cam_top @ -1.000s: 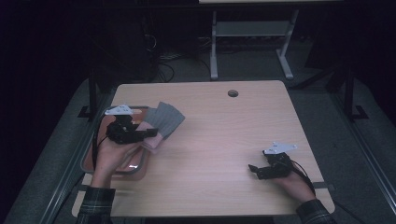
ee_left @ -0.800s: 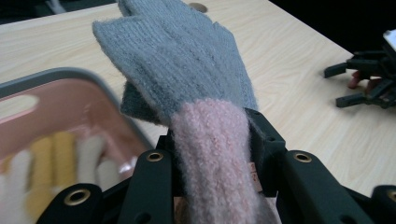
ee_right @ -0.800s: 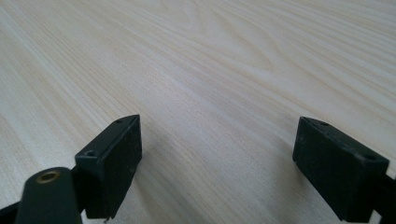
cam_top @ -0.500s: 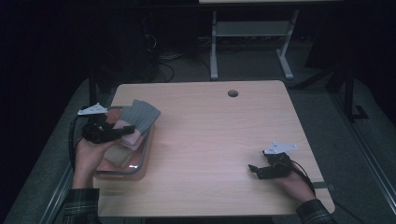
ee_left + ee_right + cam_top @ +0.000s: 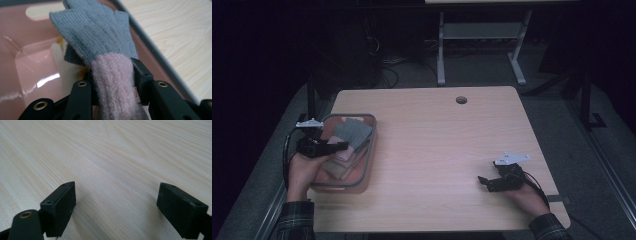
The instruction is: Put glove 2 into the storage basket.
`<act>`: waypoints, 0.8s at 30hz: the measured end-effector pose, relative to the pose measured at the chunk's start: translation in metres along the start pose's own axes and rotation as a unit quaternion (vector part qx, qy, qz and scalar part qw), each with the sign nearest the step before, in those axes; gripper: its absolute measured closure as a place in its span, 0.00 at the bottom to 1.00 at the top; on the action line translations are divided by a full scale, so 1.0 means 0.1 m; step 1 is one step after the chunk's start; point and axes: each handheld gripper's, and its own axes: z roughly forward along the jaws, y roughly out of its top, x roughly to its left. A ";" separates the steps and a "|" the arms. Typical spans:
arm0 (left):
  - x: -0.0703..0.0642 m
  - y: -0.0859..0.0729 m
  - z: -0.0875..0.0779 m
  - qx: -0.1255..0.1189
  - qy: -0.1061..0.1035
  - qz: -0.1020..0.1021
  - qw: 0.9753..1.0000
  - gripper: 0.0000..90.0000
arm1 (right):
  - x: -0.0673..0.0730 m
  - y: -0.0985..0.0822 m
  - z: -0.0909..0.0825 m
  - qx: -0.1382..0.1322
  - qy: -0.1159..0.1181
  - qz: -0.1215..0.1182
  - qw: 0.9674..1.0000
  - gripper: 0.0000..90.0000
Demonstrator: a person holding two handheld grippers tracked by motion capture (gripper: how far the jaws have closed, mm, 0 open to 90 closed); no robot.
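With my left tool [image 5: 113,85] clamped on the pink cuff of the grey glove [image 5: 93,32] above the pink bin [image 5: 368,165], I lower it fully inside before letting go, right tool [image 5: 490,183] wide and idle on the counter [image 5: 447,150].

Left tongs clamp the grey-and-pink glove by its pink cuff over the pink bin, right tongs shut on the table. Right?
Not quite: the right tongs are open, jaws wide apart over the bare table, as the right gripper view shows. The left tongs do clamp the glove by its pink cuff over the pink bin.
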 end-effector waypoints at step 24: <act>0.07 -0.06 0.17 0.016 0.041 -0.006 0.999 0.38 | 0.01 0.00 0.00 0.002 0.001 0.003 1.000 0.17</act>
